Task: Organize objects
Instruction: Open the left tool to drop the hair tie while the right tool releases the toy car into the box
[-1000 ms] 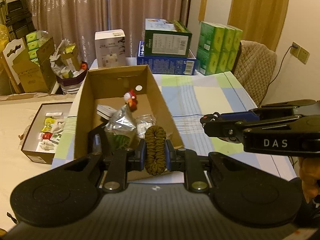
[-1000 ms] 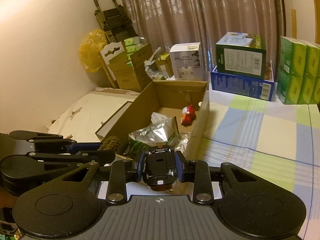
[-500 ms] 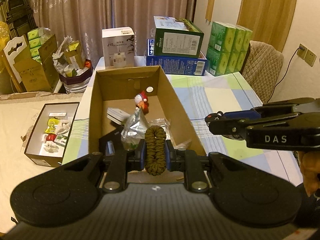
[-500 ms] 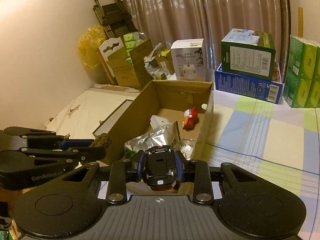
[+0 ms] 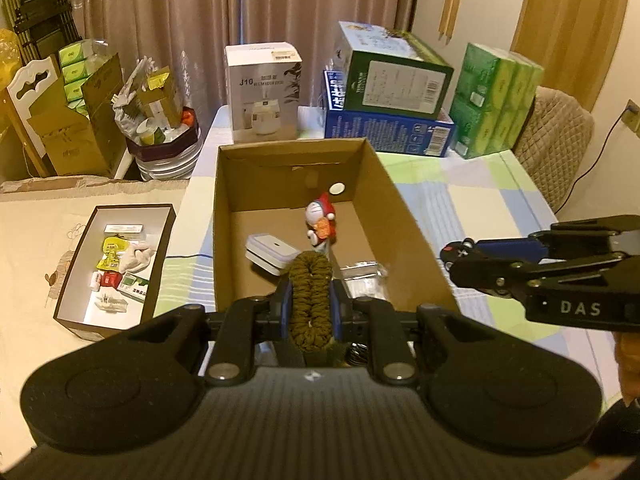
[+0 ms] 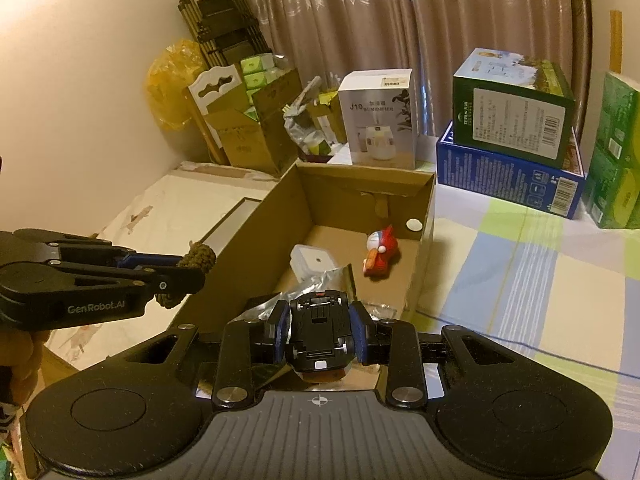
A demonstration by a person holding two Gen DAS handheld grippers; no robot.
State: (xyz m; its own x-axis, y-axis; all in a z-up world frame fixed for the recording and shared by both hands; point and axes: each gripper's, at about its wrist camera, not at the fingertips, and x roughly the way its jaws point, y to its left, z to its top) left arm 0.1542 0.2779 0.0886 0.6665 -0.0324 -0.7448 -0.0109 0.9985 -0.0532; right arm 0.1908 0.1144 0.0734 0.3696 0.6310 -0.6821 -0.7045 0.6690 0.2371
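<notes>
Over the near end of the cardboard box (image 5: 404, 216), the left gripper (image 5: 311, 304) pinches a soft, light braided cord loop (image 5: 311, 300) mid-length, while the right gripper (image 6: 320, 328) clamps a rigid, probably slick-sided toy car (image 6: 320, 330) across its flanks.

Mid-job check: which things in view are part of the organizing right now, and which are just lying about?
In play:
- braided cord loop, clamped in the left hand-held gripper
- black toy car, clamped in the right hand-held gripper
- open cardboard box holding a figurine, a white case and foil packets

Lying about:
- humidifier box
- stacked green and blue boxes
- tissue packs
</notes>
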